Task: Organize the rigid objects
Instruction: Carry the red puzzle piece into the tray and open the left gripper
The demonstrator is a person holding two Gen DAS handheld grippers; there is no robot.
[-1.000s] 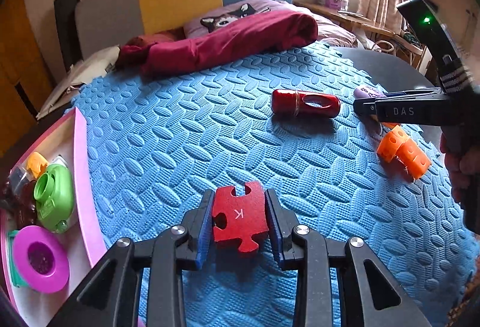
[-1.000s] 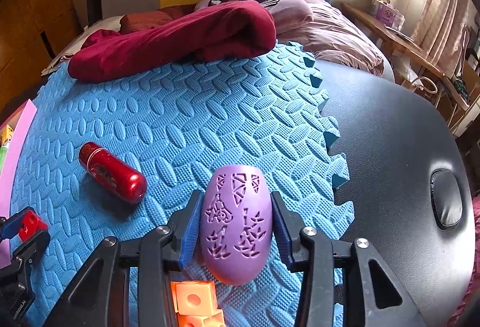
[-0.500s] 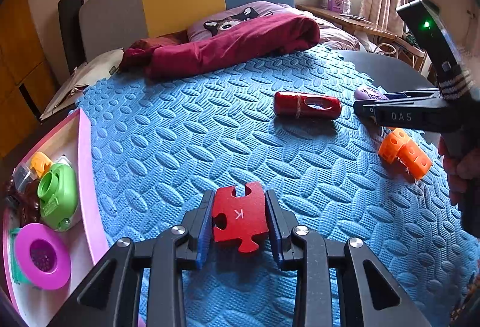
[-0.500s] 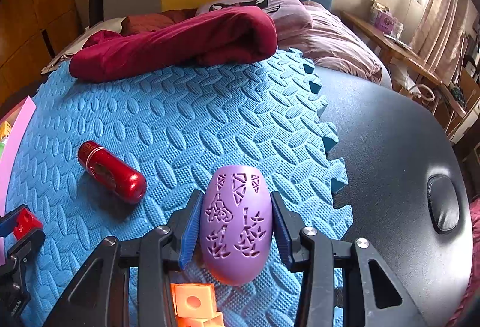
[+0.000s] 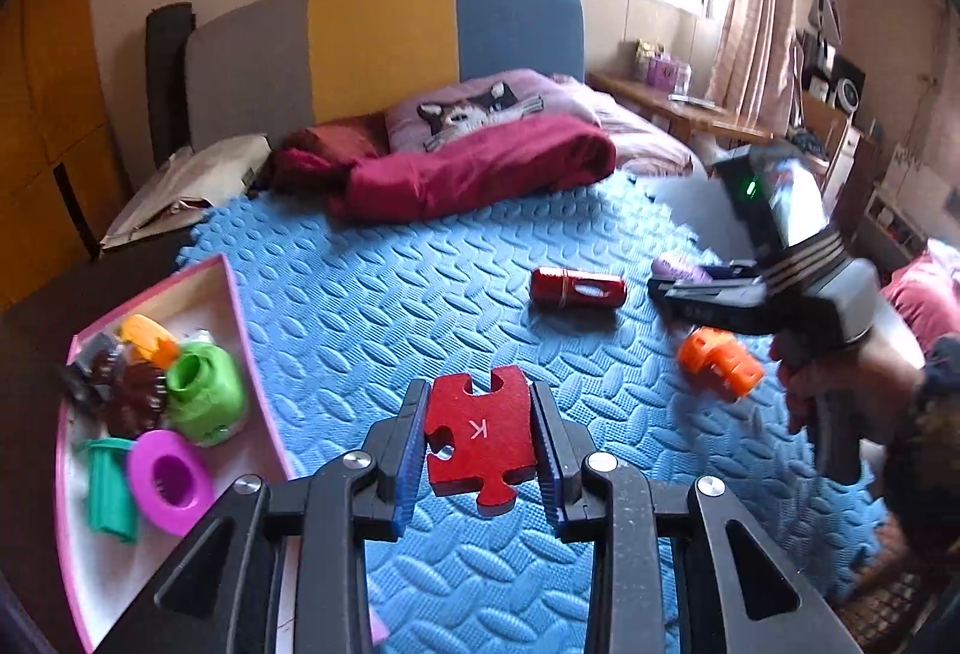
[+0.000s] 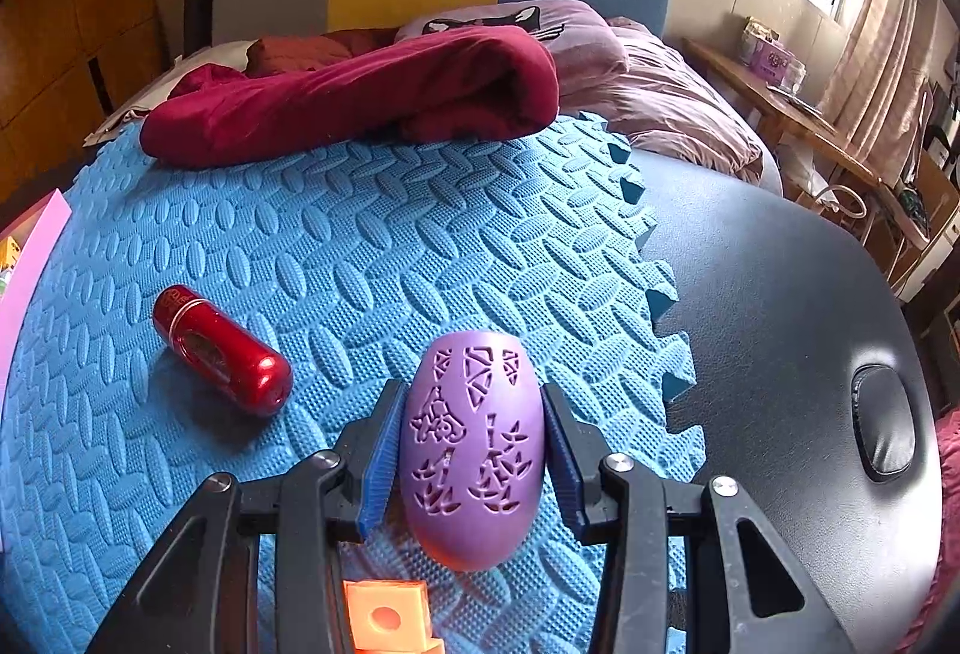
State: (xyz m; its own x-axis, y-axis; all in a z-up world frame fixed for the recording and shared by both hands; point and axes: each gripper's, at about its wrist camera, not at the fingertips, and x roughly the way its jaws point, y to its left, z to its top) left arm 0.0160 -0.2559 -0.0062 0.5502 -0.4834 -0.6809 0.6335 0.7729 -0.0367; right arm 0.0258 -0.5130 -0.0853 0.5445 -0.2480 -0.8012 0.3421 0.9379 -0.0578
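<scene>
Left gripper (image 5: 480, 450) fingers clamped on red K piece (image 5: 477, 435), now lifted off mat (image 5: 390, 294) since a second ago; tray (image 5: 240, 318) lower left, we judge that's drop target. Right gripper (image 6: 471, 450) unmoved, fingers holding purple egg (image 6: 474, 450), frame centre.

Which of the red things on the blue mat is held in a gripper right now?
The flat red puzzle piece marked K, clamped in the left gripper; the red cylinder lies loose on its side.
</scene>
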